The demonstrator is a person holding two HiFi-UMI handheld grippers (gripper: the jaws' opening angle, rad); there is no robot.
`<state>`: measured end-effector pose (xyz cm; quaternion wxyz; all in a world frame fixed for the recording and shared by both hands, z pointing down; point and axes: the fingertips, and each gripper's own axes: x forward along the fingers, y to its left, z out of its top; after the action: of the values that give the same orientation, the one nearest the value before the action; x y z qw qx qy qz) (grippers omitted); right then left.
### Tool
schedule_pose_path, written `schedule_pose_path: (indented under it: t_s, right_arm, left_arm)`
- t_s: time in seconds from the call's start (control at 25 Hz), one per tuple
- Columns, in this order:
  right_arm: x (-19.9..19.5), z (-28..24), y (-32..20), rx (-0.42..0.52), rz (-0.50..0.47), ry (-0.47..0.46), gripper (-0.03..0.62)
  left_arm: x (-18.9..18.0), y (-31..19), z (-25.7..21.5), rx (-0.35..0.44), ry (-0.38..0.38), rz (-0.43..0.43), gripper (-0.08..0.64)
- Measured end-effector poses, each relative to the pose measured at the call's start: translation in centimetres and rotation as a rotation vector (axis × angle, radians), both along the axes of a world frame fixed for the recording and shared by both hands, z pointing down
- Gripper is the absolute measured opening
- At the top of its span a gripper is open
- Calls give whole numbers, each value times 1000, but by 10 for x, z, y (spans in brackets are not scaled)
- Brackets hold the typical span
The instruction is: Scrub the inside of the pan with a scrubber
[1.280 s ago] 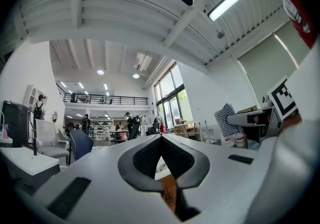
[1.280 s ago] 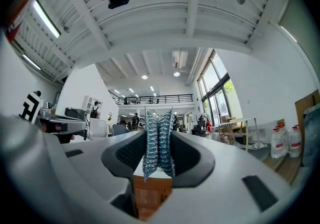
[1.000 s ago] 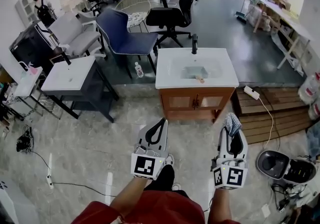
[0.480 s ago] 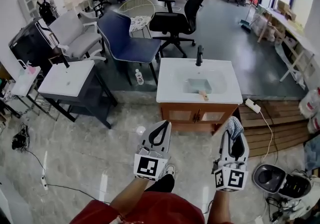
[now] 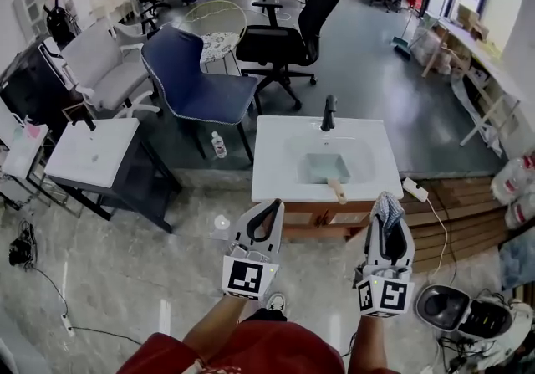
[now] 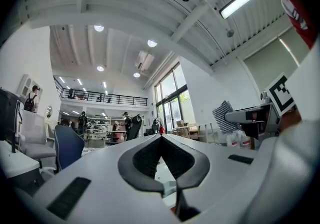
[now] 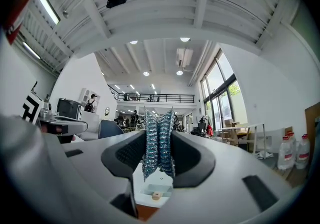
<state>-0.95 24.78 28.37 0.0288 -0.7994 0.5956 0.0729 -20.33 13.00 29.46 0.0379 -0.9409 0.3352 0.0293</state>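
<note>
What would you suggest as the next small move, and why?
Probably bring the right gripper, shut on the blue-silver mesh scrubber, forward towards the pale square pan in the white sink; the scrubber hangs short of the pan.

Pale tiled floor (image 5: 125,280) — white sink cabinet (image 5: 276,165), blue chair (image 5: 196,88), black office chair (image 5: 280,42) — tall windows (image 6: 170,110).

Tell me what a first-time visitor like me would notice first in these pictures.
Most striking are the two white hand-held tools low in the head view: the left gripper is closed on nothing, and the right gripper pinches a bluish mesh scrubber. Just ahead stands a white washstand with a pale pan in its basin, wooden handle toward the person. Behind it sits a blue chair.
</note>
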Motion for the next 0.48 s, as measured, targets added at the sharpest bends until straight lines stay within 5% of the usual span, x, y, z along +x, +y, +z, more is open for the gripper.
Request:
schedule_pose_path:
  t_s: [0.48]
  right_arm:
    - [26, 10, -78, -12, 5, 16, 167]
  left_arm:
    - [30, -80, 12, 1, 6, 7, 12]
